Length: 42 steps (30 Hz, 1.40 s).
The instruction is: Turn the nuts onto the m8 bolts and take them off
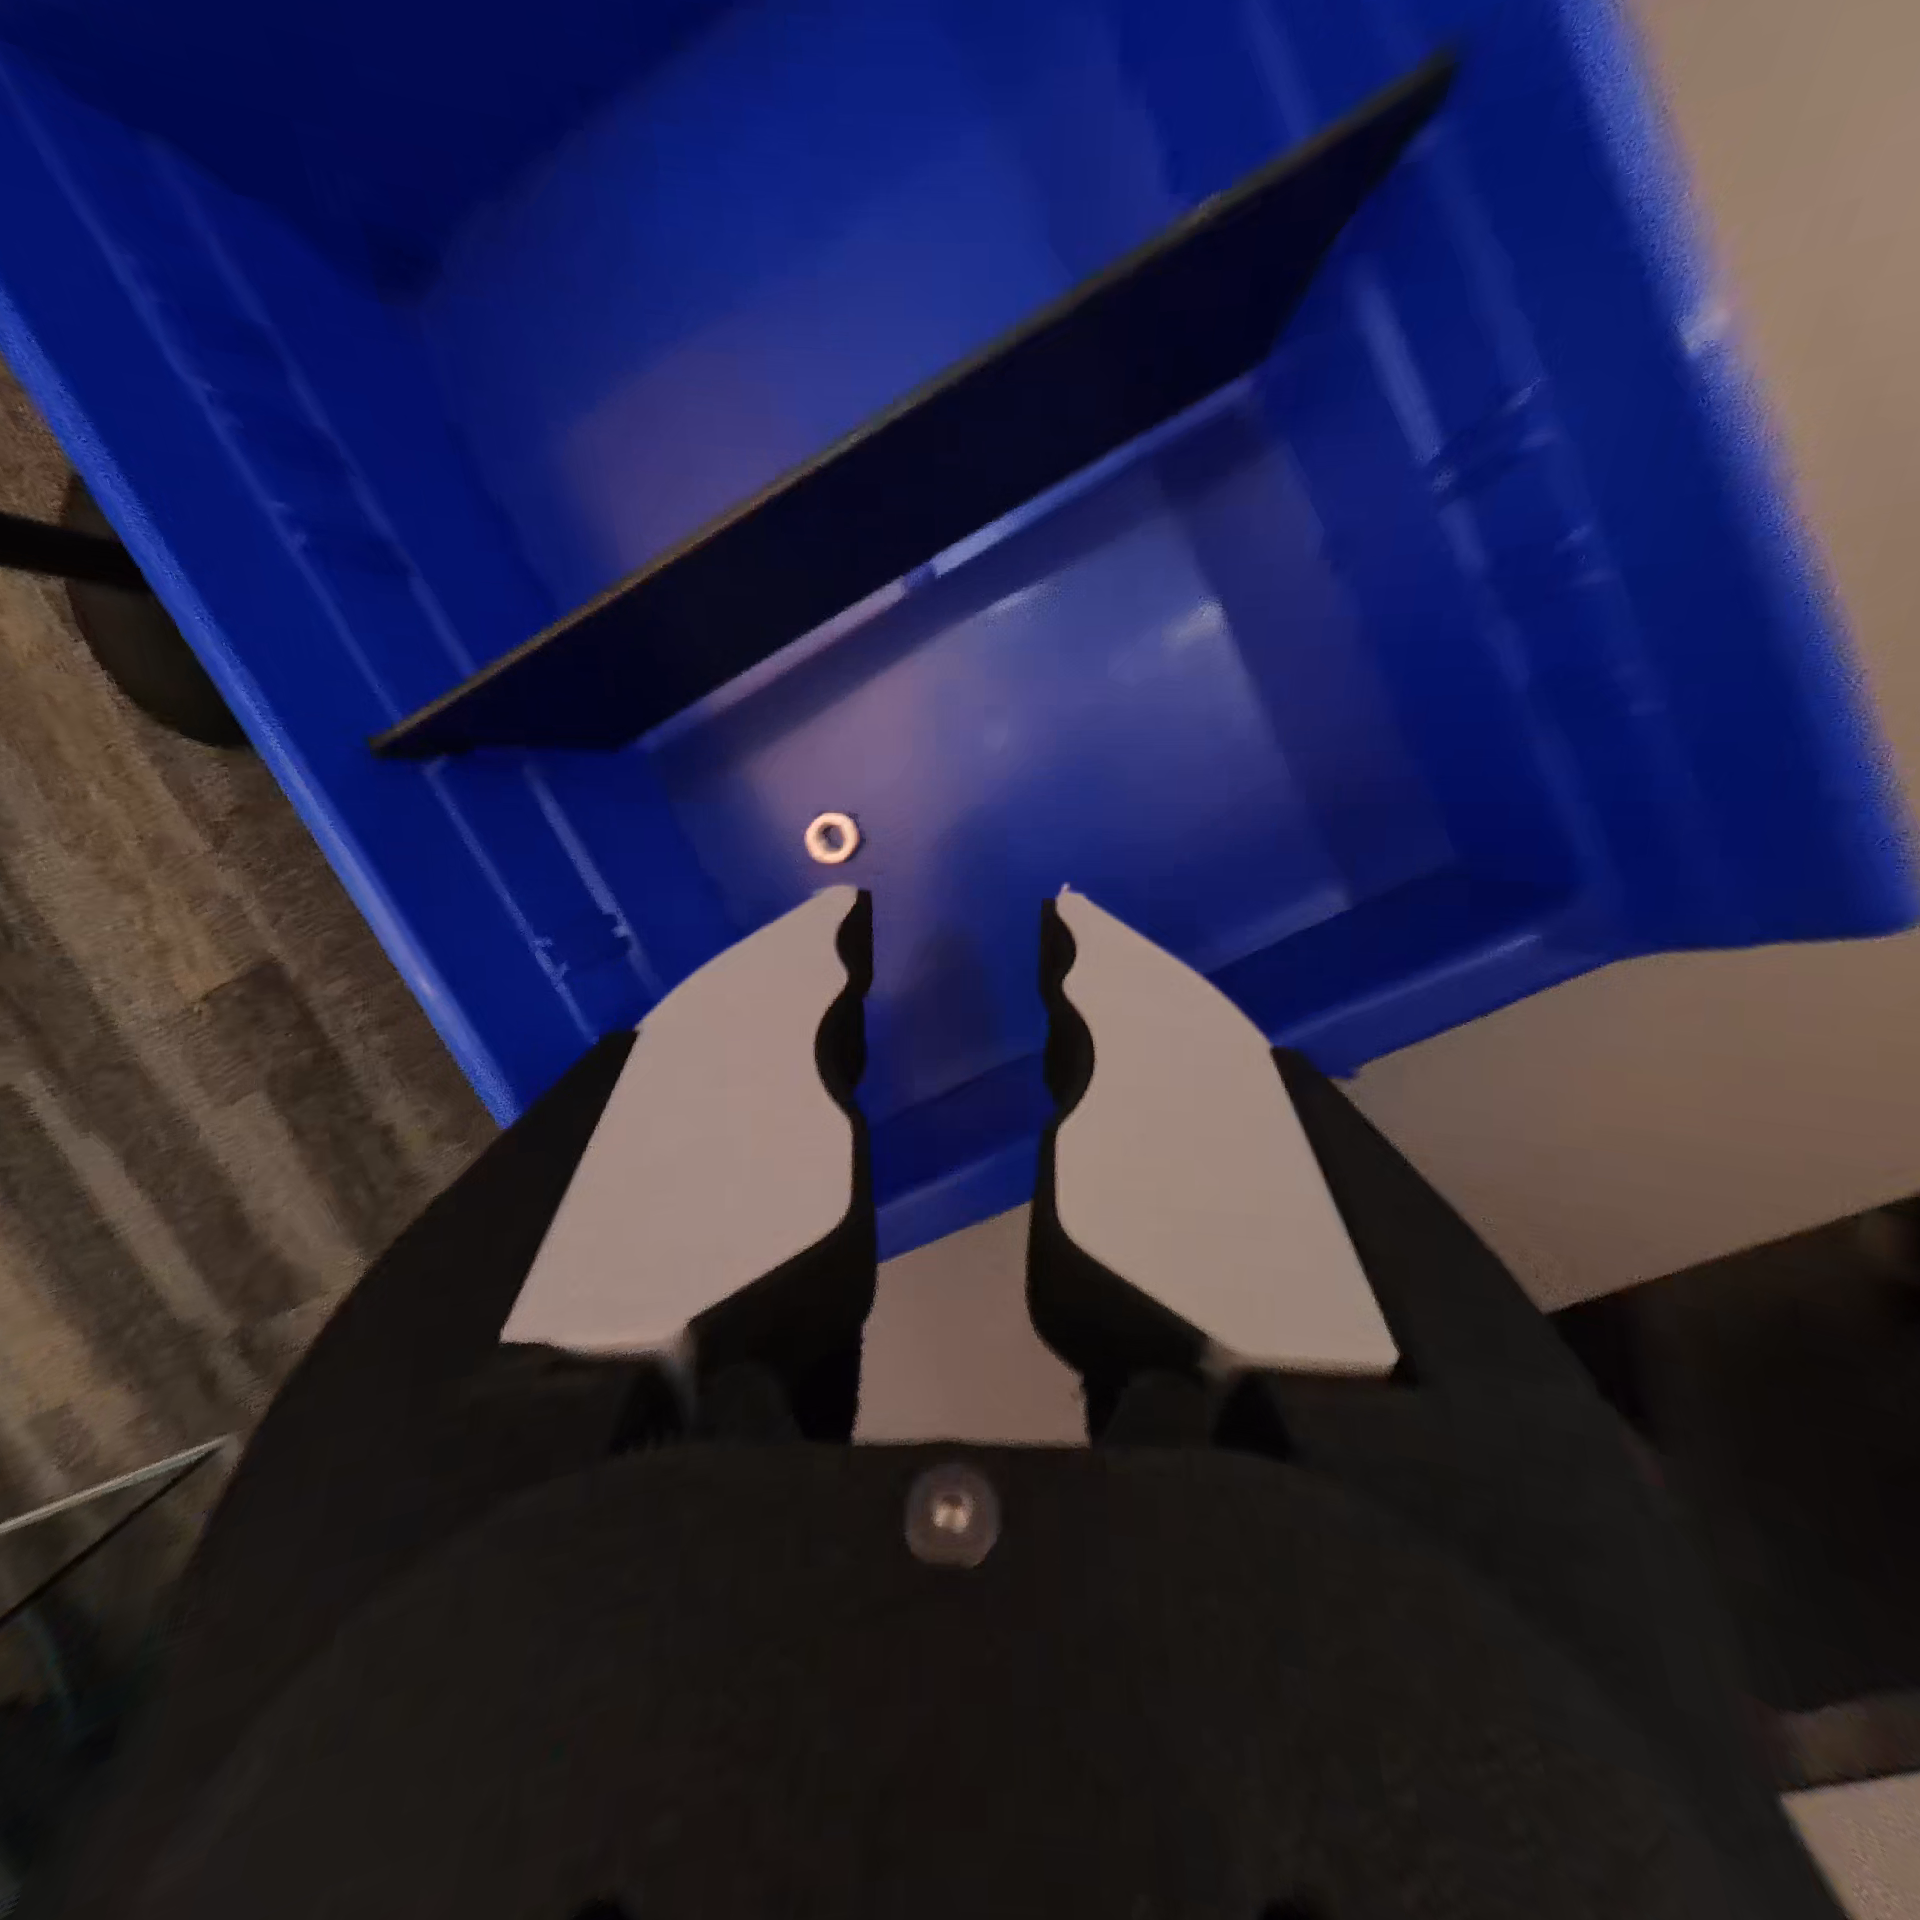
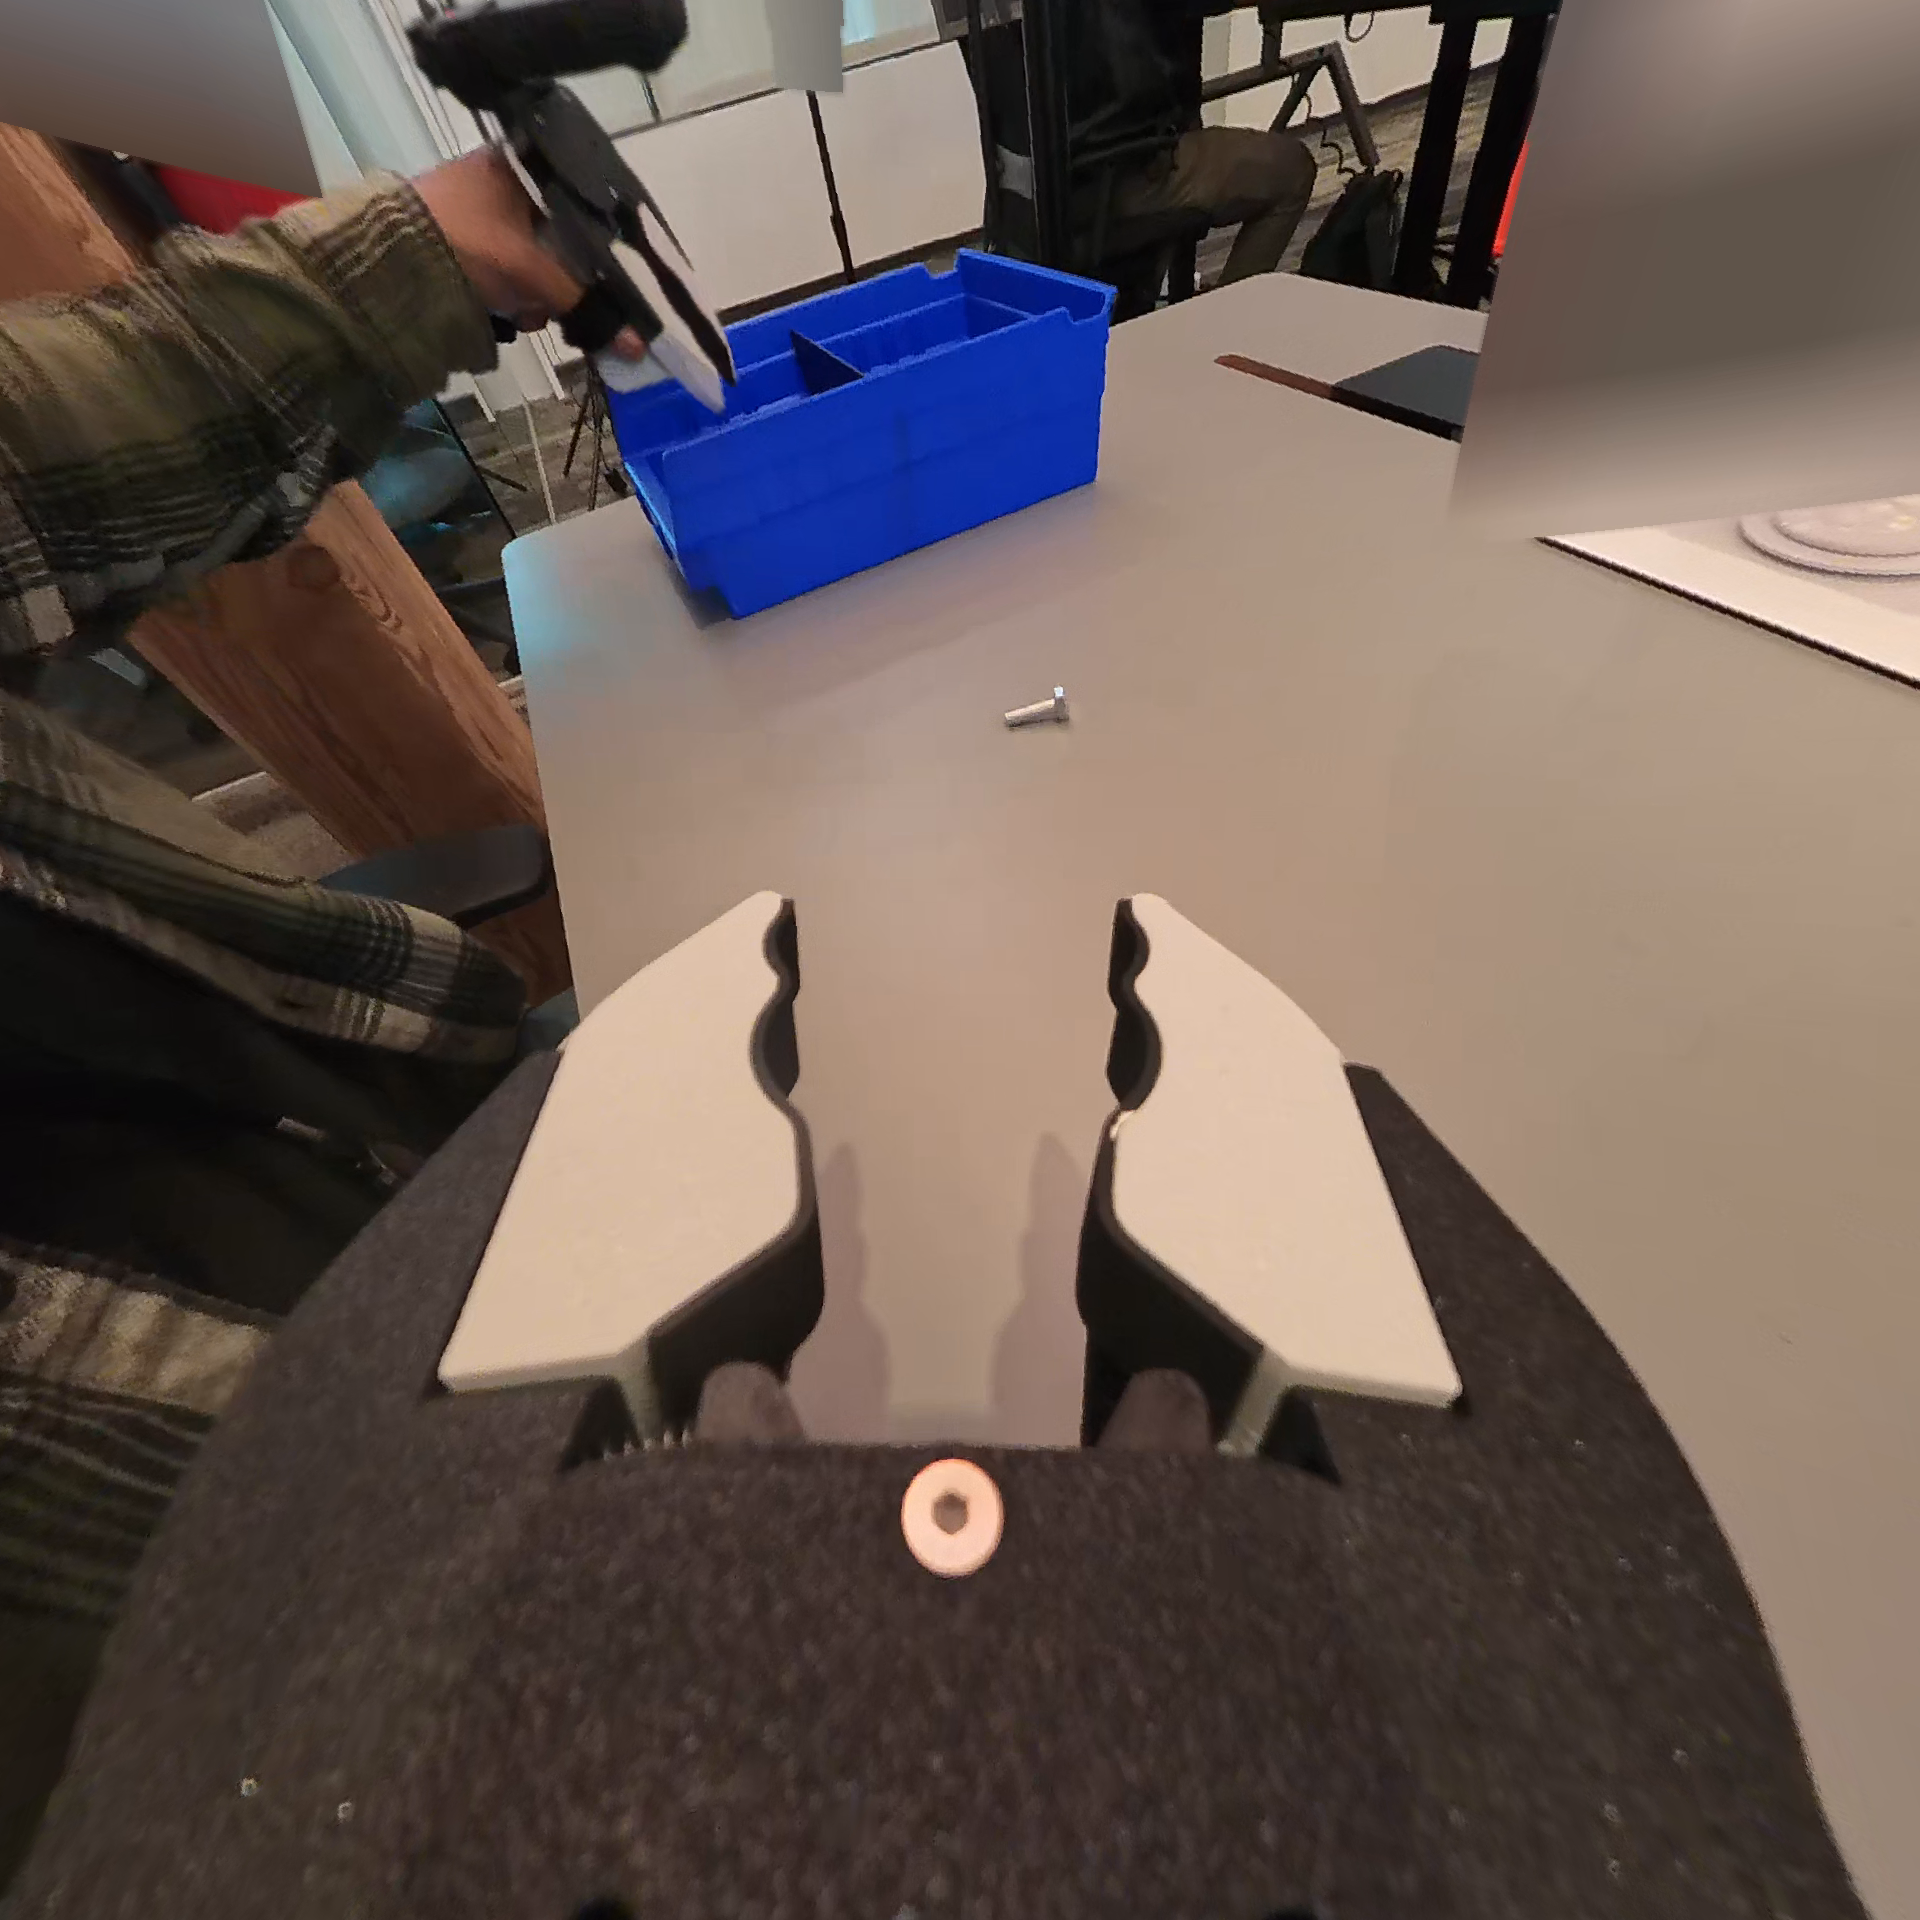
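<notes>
Left wrist view: left claw (image 1: 956, 904) parted, empty, above hexagonal metal nut (image 1: 829, 834); right claw (image 2: 954, 914) likewise.

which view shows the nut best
The left wrist view: the nut lies on the floor of the blue bin, just beyond the open left gripper. The right wrist view shows that bin from the side, its wall hiding the nut.

You find no legible text, label, brand, number or sign in either view; the blue bin (image 2: 883, 488), at upper centre of the right wrist view, bears none.
</notes>
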Tool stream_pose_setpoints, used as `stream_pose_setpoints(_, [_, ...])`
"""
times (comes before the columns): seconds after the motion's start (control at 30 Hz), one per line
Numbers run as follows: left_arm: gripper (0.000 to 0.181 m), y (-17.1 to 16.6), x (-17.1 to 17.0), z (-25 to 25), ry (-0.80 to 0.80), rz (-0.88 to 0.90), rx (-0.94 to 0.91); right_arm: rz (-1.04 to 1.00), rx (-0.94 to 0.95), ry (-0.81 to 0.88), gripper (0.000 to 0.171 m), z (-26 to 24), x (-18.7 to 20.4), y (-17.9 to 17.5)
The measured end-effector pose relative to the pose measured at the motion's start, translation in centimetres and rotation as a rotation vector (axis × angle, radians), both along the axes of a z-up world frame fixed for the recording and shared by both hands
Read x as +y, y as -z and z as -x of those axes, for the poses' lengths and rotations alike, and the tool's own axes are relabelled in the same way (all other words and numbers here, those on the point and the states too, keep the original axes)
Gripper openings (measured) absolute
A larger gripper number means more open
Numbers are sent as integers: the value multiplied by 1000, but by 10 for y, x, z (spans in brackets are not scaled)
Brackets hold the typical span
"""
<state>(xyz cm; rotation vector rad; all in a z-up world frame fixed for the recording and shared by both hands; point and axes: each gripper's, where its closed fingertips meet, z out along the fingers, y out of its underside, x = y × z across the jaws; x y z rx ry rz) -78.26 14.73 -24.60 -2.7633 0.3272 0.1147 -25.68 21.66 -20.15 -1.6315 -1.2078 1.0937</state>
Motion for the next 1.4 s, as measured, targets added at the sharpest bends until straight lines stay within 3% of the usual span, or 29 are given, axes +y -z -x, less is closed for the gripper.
stream_pose_setpoints(0.27, [30, 41, 7, 25, 161, 103, 111, -10, -31, 22, 57, 0, 0, -1])
stream_pose_setpoints(0.97, [28, 71, 13, 42, 152, 316, 193, -15, -52, 31, 57, 0, 4, 1])
stream_pose_setpoints(1.17, [14, 78, 8, 39, 121, 398, 123, -19, -45, 37, 57, -3, 3, -1])
stream_pose_setpoints(1.4, [14, 76, 8, 35, 118, 401, 89, -29, -28, 45, 56, -8, 1, -6])
